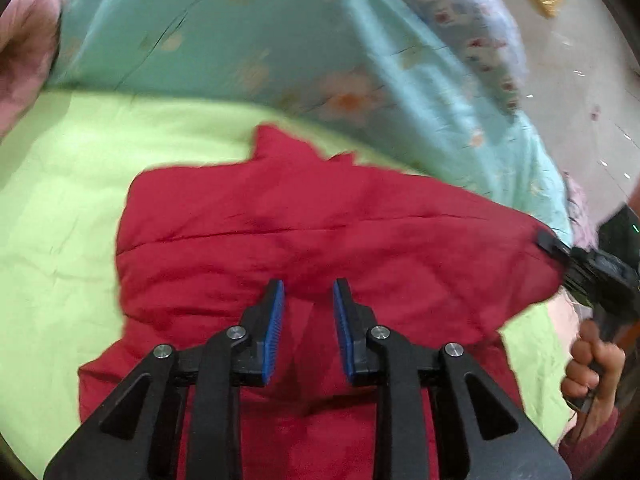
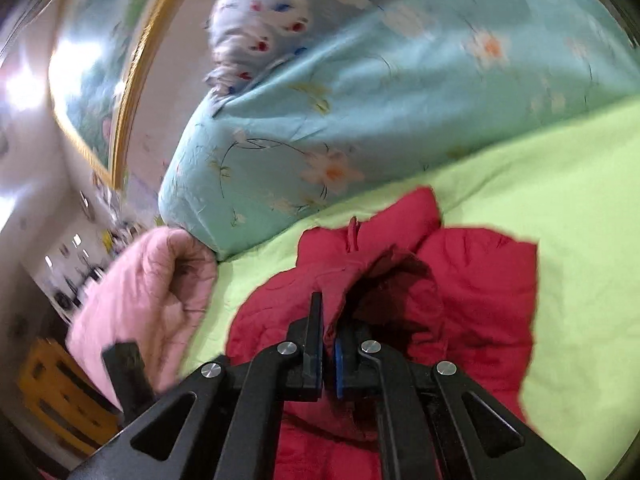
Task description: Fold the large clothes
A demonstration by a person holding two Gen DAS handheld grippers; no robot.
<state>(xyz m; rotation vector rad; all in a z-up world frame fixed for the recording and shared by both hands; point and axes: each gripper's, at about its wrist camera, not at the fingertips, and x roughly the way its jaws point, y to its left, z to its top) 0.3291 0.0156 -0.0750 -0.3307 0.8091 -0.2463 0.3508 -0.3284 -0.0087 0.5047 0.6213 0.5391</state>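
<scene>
A large red padded jacket (image 1: 320, 232) lies on a lime-green bed sheet (image 1: 60, 208). My left gripper (image 1: 308, 292) is open, its blue pads just above the jacket's middle, holding nothing. My right gripper (image 2: 329, 320) is shut on a fold of the red jacket (image 2: 480, 288) near the opening of a sleeve or cuff and lifts that edge. In the left wrist view the right gripper (image 1: 556, 246) shows at the far right, pinching the jacket's pulled-out corner, with the person's hand (image 1: 592, 364) below it.
A rolled light-blue flowered quilt (image 2: 360, 120) lies along the far side of the bed, with a second flowered blanket (image 2: 280, 12) on top. A pink quilted cloth (image 2: 148, 300) lies at the bed's left edge. A yellow crate (image 2: 60, 412) stands on the floor.
</scene>
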